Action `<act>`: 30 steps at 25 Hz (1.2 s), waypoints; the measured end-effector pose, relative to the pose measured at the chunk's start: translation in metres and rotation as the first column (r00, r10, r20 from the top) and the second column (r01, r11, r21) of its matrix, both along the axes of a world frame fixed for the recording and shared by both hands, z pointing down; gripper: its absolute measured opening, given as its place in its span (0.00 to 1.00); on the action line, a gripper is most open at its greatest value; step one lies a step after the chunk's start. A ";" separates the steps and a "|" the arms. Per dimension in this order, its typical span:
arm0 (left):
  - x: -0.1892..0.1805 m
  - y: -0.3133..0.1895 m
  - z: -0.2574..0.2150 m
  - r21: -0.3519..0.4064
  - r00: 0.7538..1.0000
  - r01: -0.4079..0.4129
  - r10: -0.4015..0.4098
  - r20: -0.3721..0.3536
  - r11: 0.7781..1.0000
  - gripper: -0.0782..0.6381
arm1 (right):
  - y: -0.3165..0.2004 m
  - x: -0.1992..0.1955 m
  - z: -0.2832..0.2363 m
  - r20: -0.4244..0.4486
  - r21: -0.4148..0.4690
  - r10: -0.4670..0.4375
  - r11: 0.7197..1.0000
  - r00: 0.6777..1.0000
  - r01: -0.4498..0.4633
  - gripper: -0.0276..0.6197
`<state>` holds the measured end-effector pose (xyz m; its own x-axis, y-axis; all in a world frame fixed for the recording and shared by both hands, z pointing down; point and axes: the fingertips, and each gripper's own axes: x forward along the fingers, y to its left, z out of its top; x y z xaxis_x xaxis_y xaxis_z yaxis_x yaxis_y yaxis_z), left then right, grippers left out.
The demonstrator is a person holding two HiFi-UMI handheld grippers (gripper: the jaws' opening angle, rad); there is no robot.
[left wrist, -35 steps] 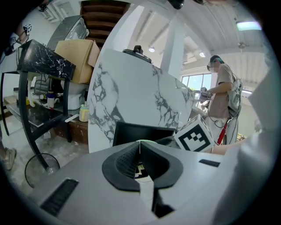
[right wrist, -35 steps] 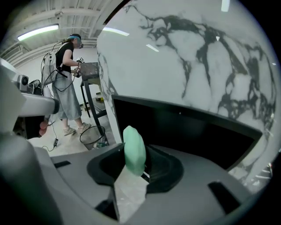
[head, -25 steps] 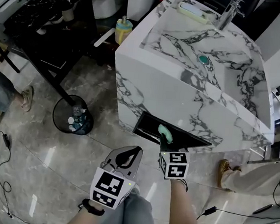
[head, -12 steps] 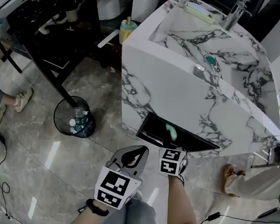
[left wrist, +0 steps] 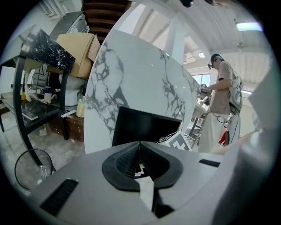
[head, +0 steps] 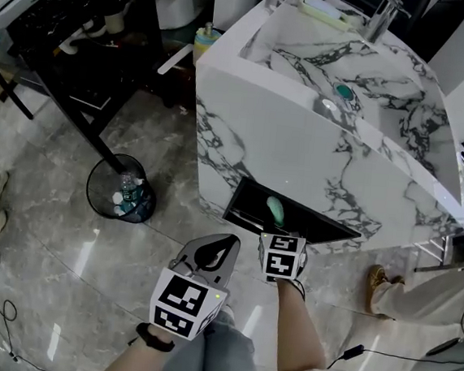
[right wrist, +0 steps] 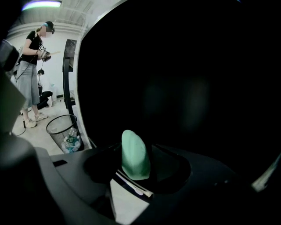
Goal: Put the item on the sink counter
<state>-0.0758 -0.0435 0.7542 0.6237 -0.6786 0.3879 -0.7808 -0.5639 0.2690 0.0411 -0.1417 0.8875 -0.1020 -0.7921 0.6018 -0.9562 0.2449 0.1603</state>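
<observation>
Two grippers are seen. The left gripper (left wrist: 140, 148) is shut, jaw against jaw, with nothing between. The right gripper (head: 278, 231) has its jaws opening. One mint-green item (head: 275, 210) stands between them, and a gap shows on one side of it.

The item is in the dark recess (head: 322, 223) just ahead of the right gripper, low in the front of the one white marble sink desk (head: 277, 140). It is not on the top of that desk.

Far ahead of both grippers, on that top, one faucet (head: 381, 15) and one pale tray (head: 329, 13) are seen. One teal drain plug (head: 341, 91) is set in the basin.

Ahead and to the left of the left gripper stands one wire waste bin (head: 94, 192) holding bottles. Further ahead on that side are one black marbled desk (head: 44, 20) and one yellow bottle (head: 205, 39).

The floor (head: 43, 285) is of polished grey stone, with cables across it. One bystander (left wrist: 221, 88) is shown in the left gripper view and one more (right wrist: 33, 66) in the right gripper view.

Against the frame one second earlier, the right gripper's jaws are set wider, and the item is seen slightly deeper in the recess. The left gripper has been kept shut beside the right one.
</observation>
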 end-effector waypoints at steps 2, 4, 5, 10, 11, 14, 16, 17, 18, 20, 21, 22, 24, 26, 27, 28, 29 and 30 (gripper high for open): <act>-0.002 0.001 -0.001 -0.005 1.000 0.005 -0.005 0.001 1.000 0.13 | 0.003 -0.005 0.004 0.012 -0.036 -0.012 0.999 1.000 0.013 0.37; -0.004 0.002 -0.002 -0.010 1.000 0.009 -0.009 0.000 1.000 0.13 | 0.003 -0.006 0.006 0.026 -0.049 -0.010 0.999 1.000 0.012 0.38; -0.004 0.002 -0.002 -0.011 1.000 0.010 -0.010 0.001 1.000 0.13 | 0.003 -0.006 0.005 0.035 -0.049 -0.007 0.999 0.999 0.009 0.38; -0.007 -0.001 -0.009 -0.017 1.000 0.017 -0.017 0.006 1.000 0.13 | 0.007 -0.012 0.001 0.072 -0.071 -0.012 0.997 0.997 0.017 0.40; -0.006 -0.002 -0.012 -0.017 1.000 0.017 -0.017 0.008 1.000 0.13 | 0.008 -0.013 0.000 0.076 -0.078 -0.012 0.997 0.997 0.018 0.40; -0.005 -0.006 -0.023 -0.009 1.000 0.020 -0.020 0.018 1.000 0.13 | 0.007 -0.015 -0.012 0.096 -0.077 -0.003 0.997 0.995 0.011 0.41; -0.003 -0.007 -0.033 -0.011 1.000 0.023 -0.023 0.021 1.000 0.13 | 0.007 -0.018 -0.028 0.123 -0.071 0.004 0.997 0.992 0.005 0.41; -0.002 -0.008 -0.038 -0.014 0.999 0.024 -0.024 0.022 1.000 0.13 | 0.009 -0.019 -0.036 0.137 -0.073 0.006 0.997 0.991 0.004 0.41; 0.000 -0.008 -0.045 -0.018 0.999 0.024 -0.024 0.022 1.000 0.13 | 0.011 -0.021 -0.044 0.150 -0.080 0.007 0.997 0.989 0.005 0.41; 0.005 -0.007 -0.062 -0.025 1.000 0.022 -0.022 0.022 0.999 0.13 | 0.019 -0.023 -0.060 0.169 -0.101 0.002 0.995 0.986 0.015 0.41; 0.007 -0.006 -0.072 -0.026 1.000 0.019 -0.018 0.024 0.999 0.13 | 0.023 -0.024 -0.069 0.175 -0.112 0.002 0.994 0.985 0.018 0.41; 0.009 -0.005 -0.084 -0.025 1.000 0.016 -0.016 0.027 1.000 0.13 | 0.027 -0.024 -0.079 0.181 -0.123 0.003 0.992 0.984 0.019 0.41; 0.011 -0.005 -0.107 -0.026 0.999 0.014 -0.013 0.031 1.000 0.13 | 0.035 -0.022 -0.098 0.195 -0.144 0.014 0.989 0.981 0.014 0.41; 0.013 -0.005 -0.130 -0.029 0.999 0.013 -0.012 0.032 1.000 0.13 | 0.042 -0.021 -0.120 0.211 -0.164 0.030 0.986 0.977 0.006 0.41; 0.013 -0.005 -0.142 -0.031 0.999 0.013 -0.012 0.032 0.999 0.13 | 0.046 -0.020 -0.131 0.221 -0.175 0.036 0.985 0.975 0.003 0.41; 0.013 -0.005 -0.154 -0.034 0.999 0.014 -0.013 0.032 0.999 0.13 | 0.050 -0.021 -0.143 0.231 -0.185 0.042 0.983 0.972 0.001 0.41; 0.012 -0.005 -0.166 -0.038 0.999 0.016 -0.015 0.031 0.999 0.13 | 0.055 -0.021 -0.155 0.241 -0.196 0.049 0.981 0.969 -0.001 0.41; 0.010 -0.005 -0.178 -0.042 0.999 0.019 -0.018 0.030 0.999 0.13 | 0.060 -0.021 -0.168 0.250 -0.206 0.056 0.979 0.967 -0.003 0.41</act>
<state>-0.0657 -0.0483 0.5763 0.5987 -0.6725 0.4351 -0.7992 -0.5377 0.2687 0.0201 -0.0814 0.7192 -0.2503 -0.6613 0.7072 -0.9661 0.2184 -0.1378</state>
